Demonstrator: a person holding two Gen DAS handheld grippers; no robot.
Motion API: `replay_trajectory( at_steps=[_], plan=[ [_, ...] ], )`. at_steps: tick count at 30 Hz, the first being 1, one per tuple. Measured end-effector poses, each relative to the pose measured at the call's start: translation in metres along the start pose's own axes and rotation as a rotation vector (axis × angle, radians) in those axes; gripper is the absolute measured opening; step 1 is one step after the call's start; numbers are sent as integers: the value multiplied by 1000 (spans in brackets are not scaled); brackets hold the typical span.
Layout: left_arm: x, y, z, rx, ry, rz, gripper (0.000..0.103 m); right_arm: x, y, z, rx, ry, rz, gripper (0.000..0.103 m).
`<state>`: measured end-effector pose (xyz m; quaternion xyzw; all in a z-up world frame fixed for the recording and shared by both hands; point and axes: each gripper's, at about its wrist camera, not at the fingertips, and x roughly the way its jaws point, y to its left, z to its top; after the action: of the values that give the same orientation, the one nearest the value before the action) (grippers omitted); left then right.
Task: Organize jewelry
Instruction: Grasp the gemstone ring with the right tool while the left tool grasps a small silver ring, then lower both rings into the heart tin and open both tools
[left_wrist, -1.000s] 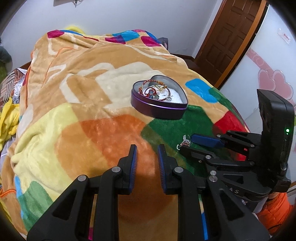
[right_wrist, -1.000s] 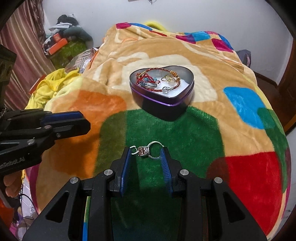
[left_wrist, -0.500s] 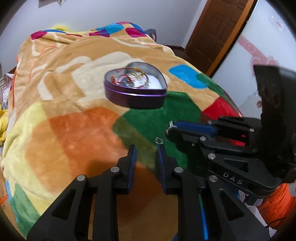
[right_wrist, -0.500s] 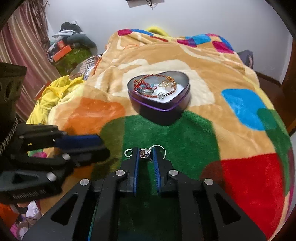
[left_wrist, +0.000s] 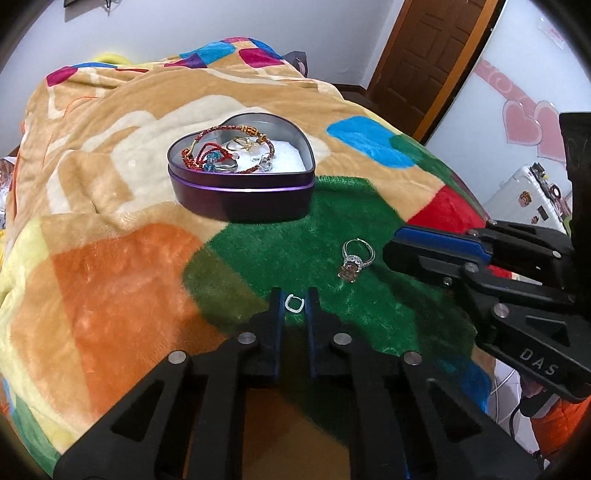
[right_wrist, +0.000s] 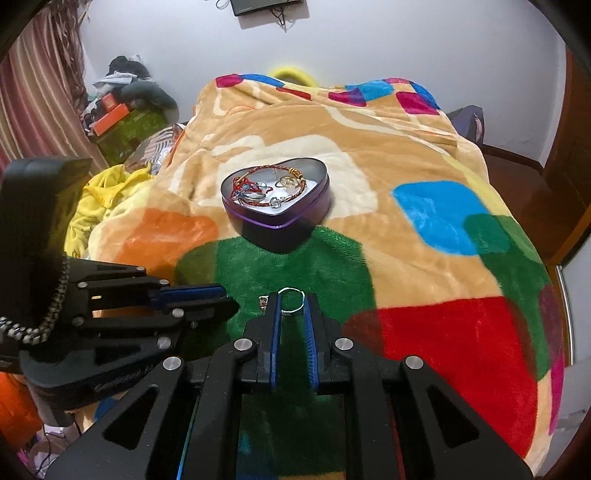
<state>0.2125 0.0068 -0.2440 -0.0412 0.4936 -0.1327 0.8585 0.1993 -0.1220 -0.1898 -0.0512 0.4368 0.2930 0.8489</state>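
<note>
Above the near edge of the patchwork fleece blanket (left_wrist: 110, 277), my left gripper (left_wrist: 294, 295) is clenched on a small silver open hoop (left_wrist: 294, 303). My right gripper (right_wrist: 291, 301) pinches a silver stone-set ring (left_wrist: 349, 271) by its band. Best, I judge, to carry both level to the purple heart-shaped tin (left_wrist: 240, 195) mid-blanket and release low inside.

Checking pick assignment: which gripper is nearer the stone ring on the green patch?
Right. The right gripper has its tips at the ring; the left gripper sits apart beside it, a small silver hoop at its tips.
</note>
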Motion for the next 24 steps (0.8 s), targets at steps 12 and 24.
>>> replay_trajectory(
  at_steps=[12,24],
  plan=[
    [-22,12,-3,-29,-49,22,9,30,4,0,13,80,9,30],
    [-46,21,6,-50,-113,37,9,13,10,5,-19,12,-8,28]
  ],
)
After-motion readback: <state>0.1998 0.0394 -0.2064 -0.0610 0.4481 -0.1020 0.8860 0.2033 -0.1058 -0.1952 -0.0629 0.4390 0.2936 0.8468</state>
